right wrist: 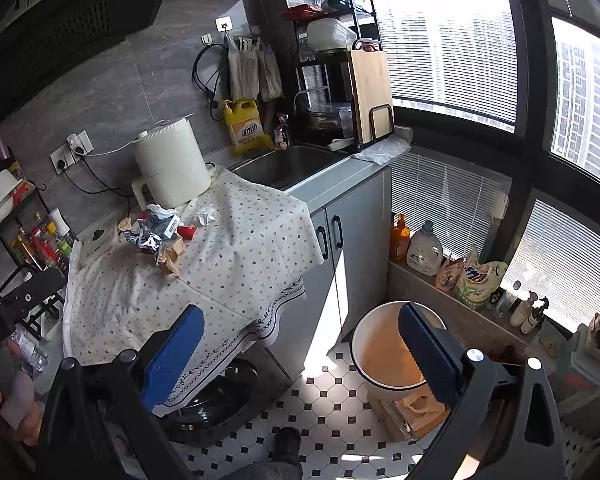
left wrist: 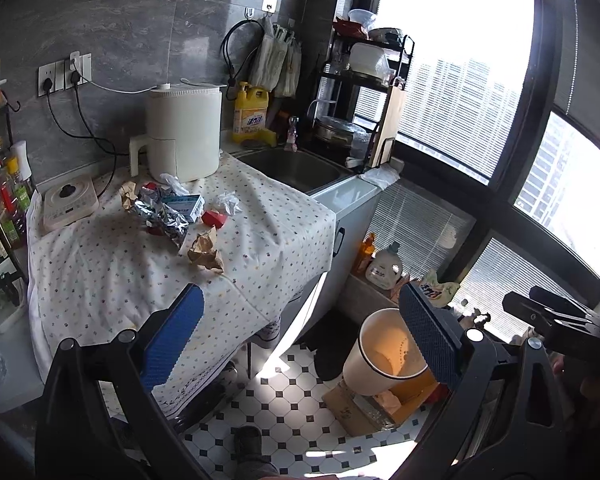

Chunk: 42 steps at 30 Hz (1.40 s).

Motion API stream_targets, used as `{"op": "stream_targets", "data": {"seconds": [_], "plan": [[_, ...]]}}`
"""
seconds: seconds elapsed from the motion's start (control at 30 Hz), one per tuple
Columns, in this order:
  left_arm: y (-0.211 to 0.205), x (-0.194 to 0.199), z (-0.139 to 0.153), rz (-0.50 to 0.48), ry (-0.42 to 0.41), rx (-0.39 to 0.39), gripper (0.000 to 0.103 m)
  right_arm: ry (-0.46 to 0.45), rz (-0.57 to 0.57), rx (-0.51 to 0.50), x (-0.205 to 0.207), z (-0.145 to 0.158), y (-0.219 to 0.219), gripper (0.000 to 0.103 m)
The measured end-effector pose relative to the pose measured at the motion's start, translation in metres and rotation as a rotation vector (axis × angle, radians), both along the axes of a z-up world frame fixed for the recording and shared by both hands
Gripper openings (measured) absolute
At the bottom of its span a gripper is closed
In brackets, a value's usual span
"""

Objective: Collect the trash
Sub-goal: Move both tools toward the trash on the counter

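Observation:
A pile of trash lies on the dotted cloth (left wrist: 100, 280) covering the counter: a crumpled foil wrapper (left wrist: 168, 222), a blue and white box (left wrist: 186, 204), a red piece (left wrist: 214, 219), brown paper wads (left wrist: 206, 251) and white tissue (left wrist: 229, 202). The right wrist view shows the same pile (right wrist: 156, 236). A white bin (left wrist: 364, 376) with an orange inside stands on the floor, seen again as the bin (right wrist: 368, 364). My left gripper (left wrist: 300, 336) hangs open, short of the pile. My right gripper (right wrist: 300, 354) is open too, out past the counter edge, with nothing held.
A white air fryer (left wrist: 184, 132) stands behind the pile, with a sink (left wrist: 296, 168) to its right. A small pink appliance (left wrist: 70, 202) and bottles (left wrist: 4, 196) line the left. Detergent bottles (right wrist: 424, 250) sit on the window ledge. A cardboard box (left wrist: 364, 404) lies under the bin.

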<state>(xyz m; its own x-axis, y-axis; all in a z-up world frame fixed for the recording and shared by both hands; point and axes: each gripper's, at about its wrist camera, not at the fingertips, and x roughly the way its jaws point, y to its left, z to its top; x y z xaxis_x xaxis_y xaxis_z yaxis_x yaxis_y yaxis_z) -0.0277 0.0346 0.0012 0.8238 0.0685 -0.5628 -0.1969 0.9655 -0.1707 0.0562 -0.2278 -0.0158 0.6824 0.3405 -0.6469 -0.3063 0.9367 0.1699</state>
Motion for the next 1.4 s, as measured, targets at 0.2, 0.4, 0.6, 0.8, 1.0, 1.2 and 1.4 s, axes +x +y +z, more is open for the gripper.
{"op": "stream_targets", "data": {"seconds": [0.2,0.4,0.6,0.8,1.0,1.2,1.4], "plan": [[0.025,0.015,-0.008,0.029,0.013,-0.015,0.097,0.015,0.034,-0.016,0.028,-0.007,0.033,0.095],[0.068,0.039,-0.015,0.066,0.020,-0.050,0.097,0.017,0.087,-0.018,0.061,-0.010,0.082,0.095],[0.113,0.063,-0.025,0.099,0.015,-0.080,0.097,0.035,0.126,-0.035,0.097,-0.018,0.130,0.095],[0.157,0.101,-0.045,0.110,0.032,-0.125,0.092,0.057,0.162,-0.059,0.131,-0.027,0.176,0.092],[0.198,0.140,-0.076,0.119,0.069,-0.179,0.085,0.075,0.164,-0.092,0.162,-0.038,0.211,0.092],[0.231,0.175,-0.109,0.115,0.116,-0.234,0.077,0.108,0.143,-0.129,0.188,-0.051,0.239,0.092],[0.256,0.206,-0.137,0.089,0.167,-0.265,0.069,0.136,0.117,-0.149,0.205,-0.061,0.259,0.092]]}}
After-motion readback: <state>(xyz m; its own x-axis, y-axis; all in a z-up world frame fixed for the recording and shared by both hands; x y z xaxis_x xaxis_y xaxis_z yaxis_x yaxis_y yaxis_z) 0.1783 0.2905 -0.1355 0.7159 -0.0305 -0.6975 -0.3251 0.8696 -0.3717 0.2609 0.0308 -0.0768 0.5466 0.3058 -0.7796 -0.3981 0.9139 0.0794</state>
